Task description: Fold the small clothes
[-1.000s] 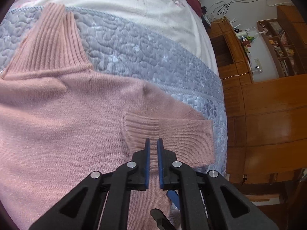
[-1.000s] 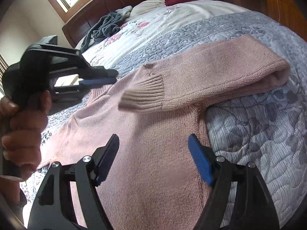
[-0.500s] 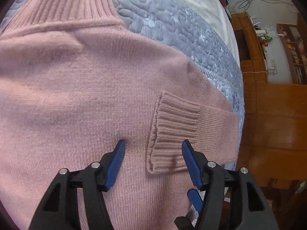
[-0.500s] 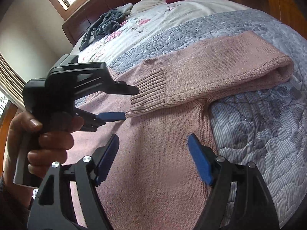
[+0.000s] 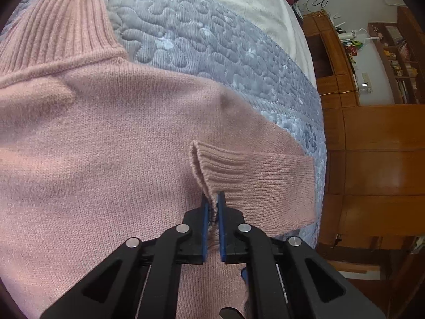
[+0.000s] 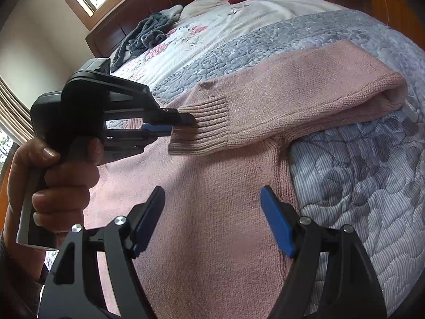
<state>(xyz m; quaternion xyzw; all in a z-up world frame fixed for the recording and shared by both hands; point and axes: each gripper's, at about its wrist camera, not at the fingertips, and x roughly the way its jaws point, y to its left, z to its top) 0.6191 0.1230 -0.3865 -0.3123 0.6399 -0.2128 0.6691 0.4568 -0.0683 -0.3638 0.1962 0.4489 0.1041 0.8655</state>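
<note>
A pink knit sweater [image 5: 111, 143] lies spread flat on the grey quilted cover of the bed [image 5: 212, 53], its ribbed collar toward the pillows and one sleeve [image 6: 305, 93] doubled back across the chest. The left gripper [image 5: 212, 207] has its jaws pinched narrow on the ribbed cuff [image 5: 220, 170] of that sleeve, lifting a small peak of fabric off the body of the garment; the right wrist view shows the person's hand [image 6: 61, 175] holding that tool from the side. The right gripper [image 6: 212, 218] hovers over the lower torso with its jaws wide and nothing between them. The knit looks soft, light and stretchy, so it will likely drape and sag from any single pinch and drag the layer beneath if pulled sideways. The ribbed cuff and the hem or side seam seem the firmest places to take hold, since the thicker, denser edges should slip less than the loose middle.
</note>
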